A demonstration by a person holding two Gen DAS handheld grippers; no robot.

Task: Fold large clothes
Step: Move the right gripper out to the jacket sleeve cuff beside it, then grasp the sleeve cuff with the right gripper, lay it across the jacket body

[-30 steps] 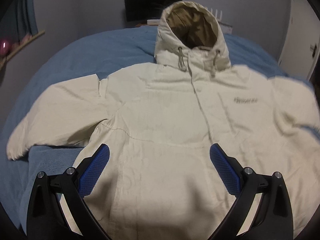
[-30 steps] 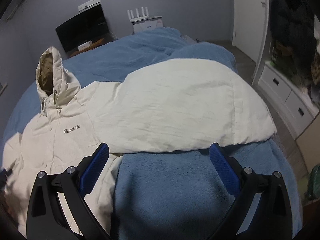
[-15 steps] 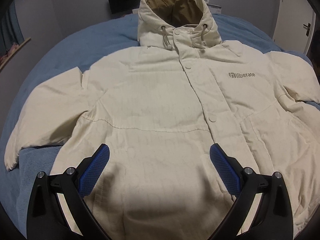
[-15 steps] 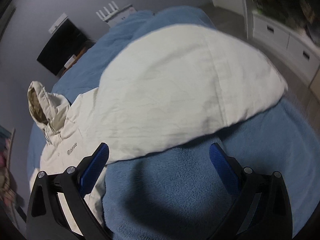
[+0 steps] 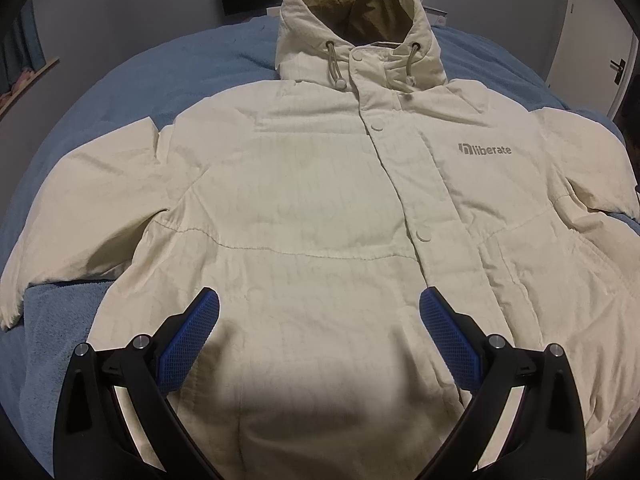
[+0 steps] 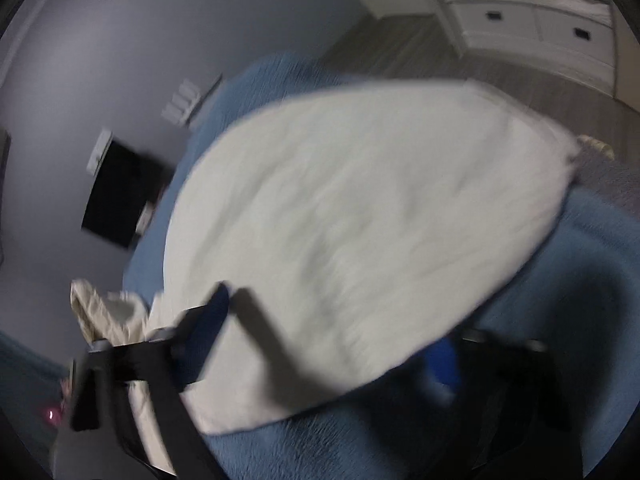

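Observation:
A cream hooded jacket (image 5: 320,200) with a grey "liberate" logo lies face up and spread flat on a blue blanket (image 5: 132,76), hood at the far end, both sleeves out to the sides. My left gripper (image 5: 319,320) is open and empty, hovering over the jacket's lower front. In the blurred right wrist view the jacket's right sleeve (image 6: 360,232) fills the middle, cuff towards the bed's right edge. My right gripper (image 6: 332,340) is open and empty just above the sleeve's near edge.
The blue blanket (image 6: 580,280) covers the whole bed. A dark screen (image 6: 120,200) stands against the grey wall beyond the bed's head. White drawers (image 6: 536,36) and wooden floor lie past the bed's right side.
My left gripper has moved forward and right over the jacket's body. My right gripper has swung and tilted quickly towards the right sleeve, which now looks closer and blurred.

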